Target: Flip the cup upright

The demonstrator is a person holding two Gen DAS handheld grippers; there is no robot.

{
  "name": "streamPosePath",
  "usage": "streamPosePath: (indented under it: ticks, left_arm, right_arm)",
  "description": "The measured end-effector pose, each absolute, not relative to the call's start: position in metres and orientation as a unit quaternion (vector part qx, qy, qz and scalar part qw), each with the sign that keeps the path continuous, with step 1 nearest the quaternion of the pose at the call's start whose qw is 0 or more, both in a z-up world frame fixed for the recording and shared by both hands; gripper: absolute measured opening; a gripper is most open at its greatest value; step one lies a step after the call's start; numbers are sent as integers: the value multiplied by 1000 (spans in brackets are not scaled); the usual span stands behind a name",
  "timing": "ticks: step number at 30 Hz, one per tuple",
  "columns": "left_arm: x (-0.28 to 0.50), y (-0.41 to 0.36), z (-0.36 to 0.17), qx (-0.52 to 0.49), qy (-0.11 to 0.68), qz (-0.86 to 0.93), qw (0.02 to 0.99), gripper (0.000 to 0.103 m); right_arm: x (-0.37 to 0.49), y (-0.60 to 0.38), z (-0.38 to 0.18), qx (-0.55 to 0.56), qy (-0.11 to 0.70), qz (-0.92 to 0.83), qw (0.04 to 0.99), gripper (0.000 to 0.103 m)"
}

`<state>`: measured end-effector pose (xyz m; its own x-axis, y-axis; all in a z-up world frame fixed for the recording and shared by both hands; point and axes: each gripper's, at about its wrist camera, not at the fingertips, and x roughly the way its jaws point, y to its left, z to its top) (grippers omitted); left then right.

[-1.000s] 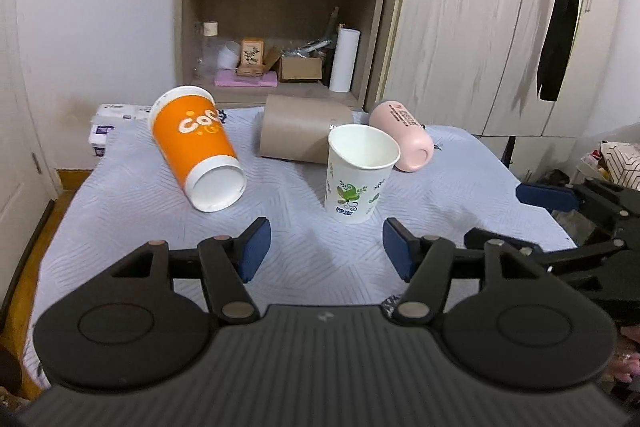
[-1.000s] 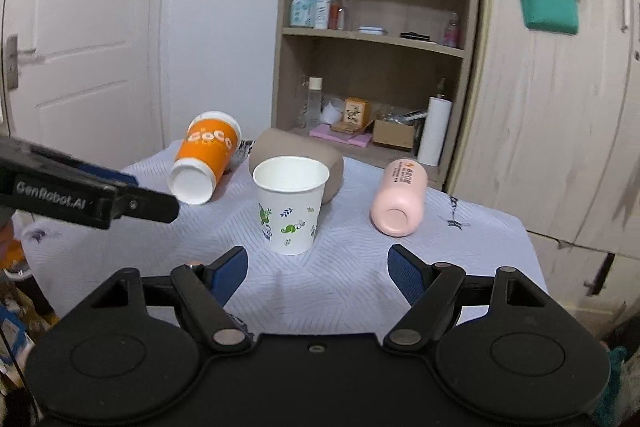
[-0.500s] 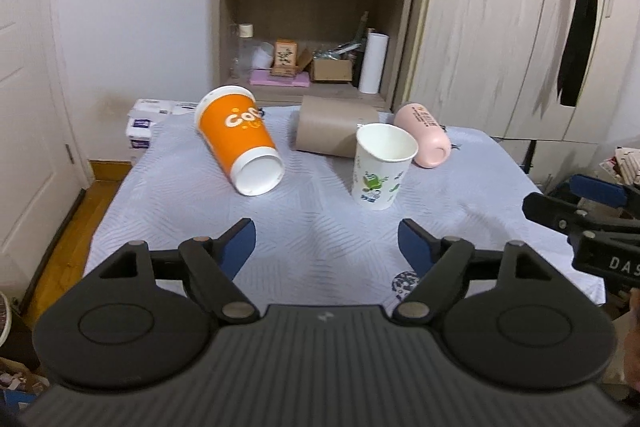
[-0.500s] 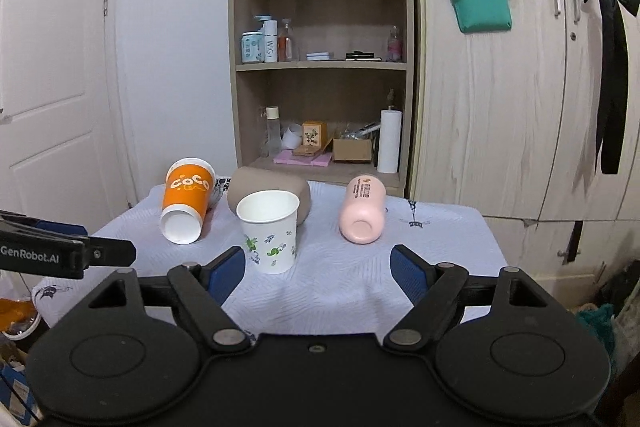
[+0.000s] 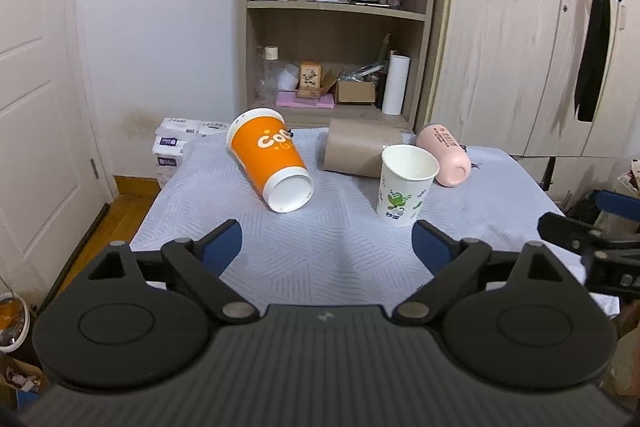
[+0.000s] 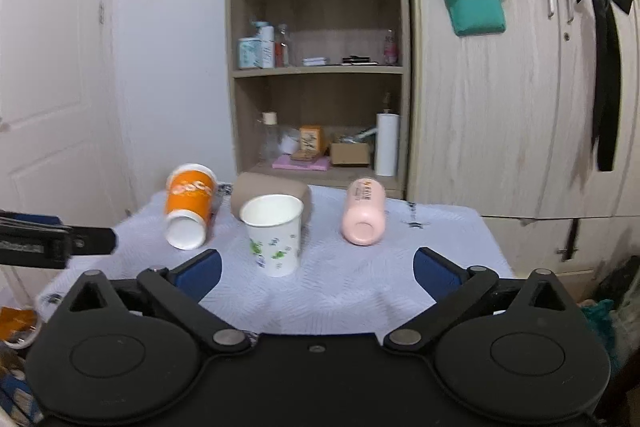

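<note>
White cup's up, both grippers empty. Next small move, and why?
Probably ease the left gripper, jaws open, toward the orange cup: it lies on its side on the table, nearest that gripper. The white floral paper cup already stands upright.

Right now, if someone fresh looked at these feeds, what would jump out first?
The orange cup lying on its side at the table's left, base toward the cameras. Then the white leaf-print cup standing upright mid-table, with a pink cup toppled to its right. Both grippers, left gripper and right gripper, hang open and empty.
</note>
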<state>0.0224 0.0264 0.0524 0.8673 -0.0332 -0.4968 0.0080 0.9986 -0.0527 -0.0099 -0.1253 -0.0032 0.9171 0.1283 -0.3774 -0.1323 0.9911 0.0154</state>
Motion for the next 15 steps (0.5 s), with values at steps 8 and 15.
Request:
streamPosePath:
  ticks: [8, 15]
  left_arm:
    - [21, 29, 52, -28, 266, -1, 963, 103]
    - [27, 30, 46, -28, 292, 18, 956, 103]
  right_arm:
    - [-9, -133, -1, 4, 214, 30, 976, 103]
    - [-10, -131, -1, -1, 220, 23, 975, 103]
